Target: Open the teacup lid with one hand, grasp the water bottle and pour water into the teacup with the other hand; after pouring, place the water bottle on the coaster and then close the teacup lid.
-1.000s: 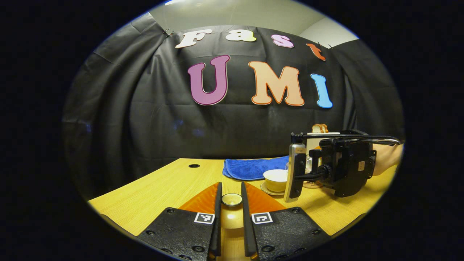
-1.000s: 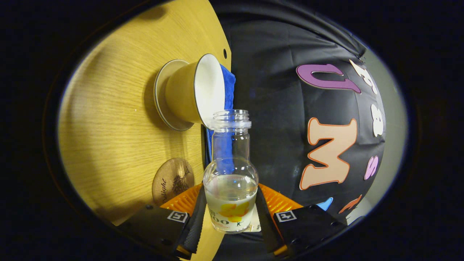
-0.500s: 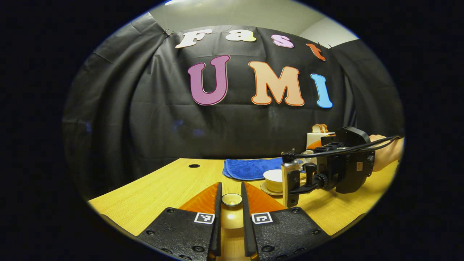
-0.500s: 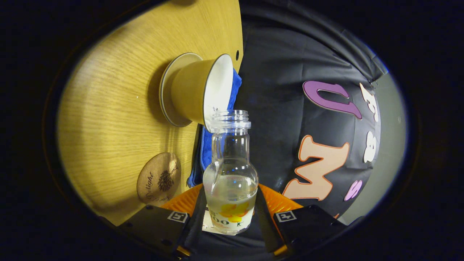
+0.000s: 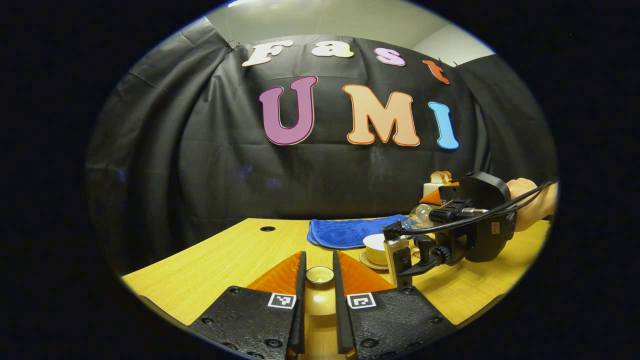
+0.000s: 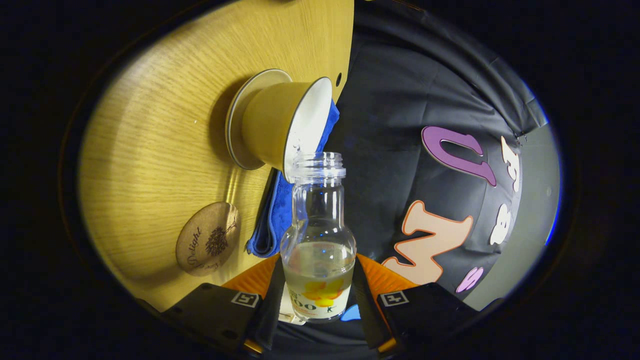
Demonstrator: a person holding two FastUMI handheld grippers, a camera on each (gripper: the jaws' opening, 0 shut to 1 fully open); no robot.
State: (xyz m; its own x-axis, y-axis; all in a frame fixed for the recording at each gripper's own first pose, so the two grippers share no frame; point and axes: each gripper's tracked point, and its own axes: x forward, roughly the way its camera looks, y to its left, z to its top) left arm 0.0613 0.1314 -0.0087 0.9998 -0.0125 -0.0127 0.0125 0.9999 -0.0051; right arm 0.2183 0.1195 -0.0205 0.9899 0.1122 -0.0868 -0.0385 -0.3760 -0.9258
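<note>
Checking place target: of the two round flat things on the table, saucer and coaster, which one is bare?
The wooden coaster, dark with a printed design, is bare; the pale saucer carries the teacup.

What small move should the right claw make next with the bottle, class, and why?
Probably tip the water bottle a little further. The right claw holds it with its open mouth at the rim of the uncovered teacup, yet the water sits low in the bottle's body. The left claw grips the lid clear of the cup.
</note>
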